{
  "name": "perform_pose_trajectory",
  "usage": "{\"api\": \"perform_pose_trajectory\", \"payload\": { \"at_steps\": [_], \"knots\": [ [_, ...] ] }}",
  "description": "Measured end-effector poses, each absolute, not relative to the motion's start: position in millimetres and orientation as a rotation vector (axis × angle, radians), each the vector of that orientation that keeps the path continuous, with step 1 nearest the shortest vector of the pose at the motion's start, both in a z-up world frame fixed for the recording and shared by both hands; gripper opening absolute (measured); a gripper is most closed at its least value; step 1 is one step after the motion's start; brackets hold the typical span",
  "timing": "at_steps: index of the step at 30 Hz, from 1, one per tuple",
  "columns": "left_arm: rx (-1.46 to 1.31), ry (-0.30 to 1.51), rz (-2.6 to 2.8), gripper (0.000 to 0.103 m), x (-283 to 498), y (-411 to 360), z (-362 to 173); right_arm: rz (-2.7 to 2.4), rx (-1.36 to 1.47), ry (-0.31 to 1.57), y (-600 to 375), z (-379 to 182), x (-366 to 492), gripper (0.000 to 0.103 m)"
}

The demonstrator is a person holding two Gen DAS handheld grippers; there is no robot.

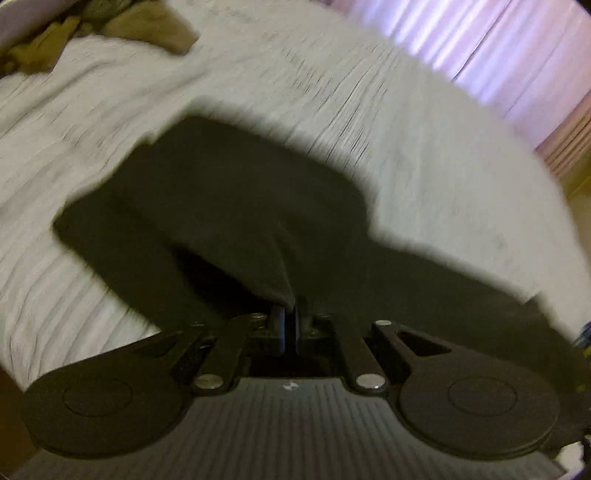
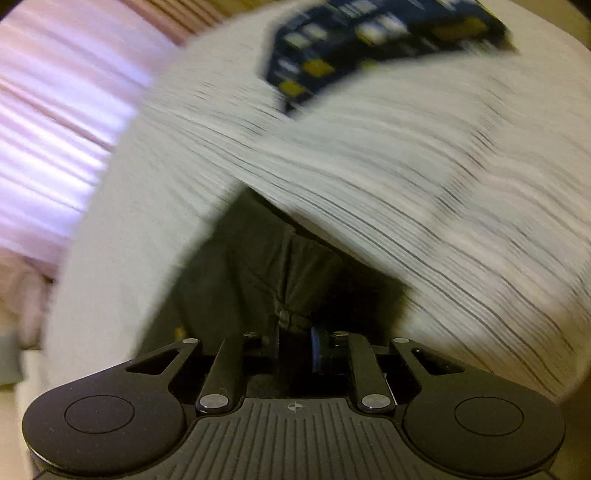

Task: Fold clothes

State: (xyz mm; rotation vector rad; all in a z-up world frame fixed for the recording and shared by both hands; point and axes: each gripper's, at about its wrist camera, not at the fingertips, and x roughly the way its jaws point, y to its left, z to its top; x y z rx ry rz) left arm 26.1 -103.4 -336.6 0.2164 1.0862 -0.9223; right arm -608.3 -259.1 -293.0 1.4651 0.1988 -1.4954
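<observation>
There are two grippers, one per wrist view: the left gripper [image 1: 290, 325] and the right gripper [image 2: 295, 343]. One dark garment [image 1: 229, 206] shows in both views. One olive-brown garment [image 1: 147, 29] lies on the bed [image 1: 406, 140]. One dark blue item with yellow and white patches [image 2: 369, 40] lies there too; blur hides what it is. One pink curtain [image 1: 498, 48] hangs behind.

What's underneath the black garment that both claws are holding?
The black garment lies over a white striped bedspread, which shows all around it. Whatever sits directly beneath the cloth is covered.
</observation>
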Motion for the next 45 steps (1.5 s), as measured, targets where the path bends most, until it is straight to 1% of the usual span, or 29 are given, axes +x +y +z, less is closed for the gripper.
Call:
{"api": "perform_pose_trajectory", "payload": {
  "at_steps": [3, 6, 9, 12, 14, 15, 16, 17, 18, 19, 20, 21, 22, 23, 27, 29, 33, 34, 35, 36, 37, 38, 41, 43, 45],
  "knots": [
    [0.193, 1.064, -0.925, 0.003, 27.4, -105.4, -333.1, -1.498, 1.462, 0.171, -254.3, -294.9, -608.1, 0.014],
    [0.171, 1.043, -0.953, 0.004, 31.4, -105.4, -322.5, -1.483, 1.428, 0.182, -254.9, -281.4, -605.8, 0.014],
    [0.150, 0.999, -0.975, 0.004, 29.5, -96.2, -311.7, -1.436, 1.380, 0.101, -246.1, -265.2, -611.5, 0.014],
    [0.178, 1.022, -0.950, 0.004, 24.8, -91.9, -325.5, -1.471, 1.406, 0.178, -238.7, -278.6, -615.3, 0.014],
    [0.200, 1.037, -0.930, 0.004, 20.4, -91.6, -333.1, -1.502, 1.470, 0.210, -237.5, -300.9, -616.3, 0.015],
    [0.194, 1.039, -0.927, 0.005, 19.4, -90.8, -333.5, -1.512, 1.472, 0.208, -238.0, -302.9, -614.7, 0.015],
    [0.181, 1.042, -0.926, 0.005, 19.7, -89.7, -332.2, -1.519, 1.465, 0.203, -238.9, -302.5, -612.5, 0.021],
    [0.168, 1.045, -0.925, 0.007, 20.0, -88.6, -331.0, -1.527, 1.459, 0.197, -239.7, -302.1, -610.4, 0.035],
    [0.152, 1.048, -0.926, 0.010, 21.3, -86.8, -329.3, -1.535, 1.452, 0.191, -240.5, -301.6, -608.2, 0.041],
    [0.132, 1.051, -0.928, 0.011, 23.9, -84.3, -327.1, -1.548, 1.436, 0.203, -242.5, -298.9, -606.7, 0.054],
    [0.105, 1.053, -0.932, 0.016, 26.9, -80.5, -324.4, -1.561, 1.420, 0.222, -242.0, -297.3, -606.0, 0.060],
    [0.068, 1.056, -0.937, 0.021, 30.4, -75.2, -321.0, -1.574, 1.405, 0.241, -240.8, -296.0, -605.5, 0.060],
    [0.022, 1.057, -0.939, 0.023, 34.8, -68.9, -317.8, -1.581, 1.416, 0.249, -238.4, -296.3, -604.9, 0.060],
    [-0.034, 1.059, -0.931, 0.027, 40.8, -61.5, -315.5, -1.586, 1.433, 0.254, -235.7, -296.9, -604.3, 0.060],
    [-0.226, 1.075, -0.845, 0.037, 69.9, -35.9, -313.9, -1.620, 1.495, 0.223, -239.0, -309.1, -605.4, 0.061],
    [-0.278, 1.090, -0.787, 0.038, 89.6, -31.6, -320.4, -1.637, 1.500, 0.225, -238.6, -310.8, -601.9, 0.060],
    [-0.358, 1.160, -0.701, 0.038, 125.5, -39.0, -348.1, -1.689, 1.451, 0.290, -244.7, -313.9, -590.0, 0.061],
    [-0.377, 1.178, -0.688, 0.038, 131.9, -42.1, -355.4, -1.704, 1.440, 0.302, -245.9, -313.6, -587.2, 0.061],
    [-0.395, 1.195, -0.675, 0.034, 138.4, -45.2, -362.7, -1.719, 1.431, 0.313, -246.9, -313.1, -584.3, 0.060],
    [-0.410, 1.206, -0.666, 0.023, 143.8, -47.7, -368.2, -1.732, 1.424, 0.329, -248.7, -312.4, -582.4, 0.060],
    [-0.418, 1.198, -0.662, 0.009, 146.7, -48.9, -368.9, -1.744, 1.419, 0.346, -250.6, -311.7, -580.7, 0.060],
    [-0.418, 1.162, -0.668, 0.000, 146.4, -47.9, -363.6, -1.756, 1.413, 0.364, -252.5, -310.9, -579.0, 0.060],
    [-0.392, 0.949, -0.743, 0.000, 135.0, -32.7, -318.4, -1.759, 1.406, 0.413, -257.9, -308.0, -579.0, 0.060],
    [-0.366, 0.850, -0.777, 0.000, 127.2, -16.1, -291.0, -1.757, 1.394, 0.442, -260.2, -306.7, -578.2, 0.060],
    [-0.318, 0.881, -0.746, 0.000, 126.9, -5.0, -290.0, -1.754, 1.391, 0.454, -260.8, -308.6, -577.0, 0.060]
  ]
}}
